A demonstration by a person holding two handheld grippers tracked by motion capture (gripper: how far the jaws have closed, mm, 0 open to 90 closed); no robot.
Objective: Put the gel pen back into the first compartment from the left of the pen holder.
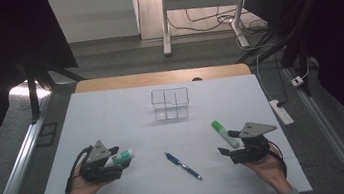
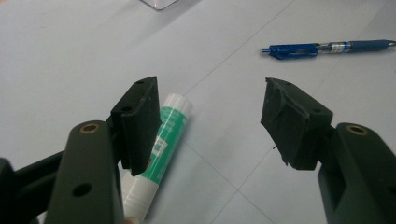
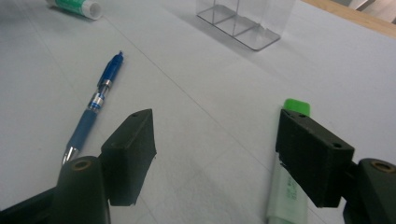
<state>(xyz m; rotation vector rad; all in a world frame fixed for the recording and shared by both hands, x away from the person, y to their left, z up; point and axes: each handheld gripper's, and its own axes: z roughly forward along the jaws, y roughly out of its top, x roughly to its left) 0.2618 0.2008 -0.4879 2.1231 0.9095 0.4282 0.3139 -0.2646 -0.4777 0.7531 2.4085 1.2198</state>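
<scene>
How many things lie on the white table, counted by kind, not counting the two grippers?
Glue sticks: 2, one with a white cap beside the left gripper, one with a green cap beside the right gripper
Blue pen: 1
Clear compartment holder: 1
Total: 4

My left tongs (image 2: 210, 121) stand wide apart above the white tabletop (image 2: 70, 56). A green-and-white glue stick (image 2: 163, 140) lies against the inner face of the left jaw, its white cap pointing away from me. A blue pen (image 2: 327, 47) lies well beyond the right jaw.
</scene>
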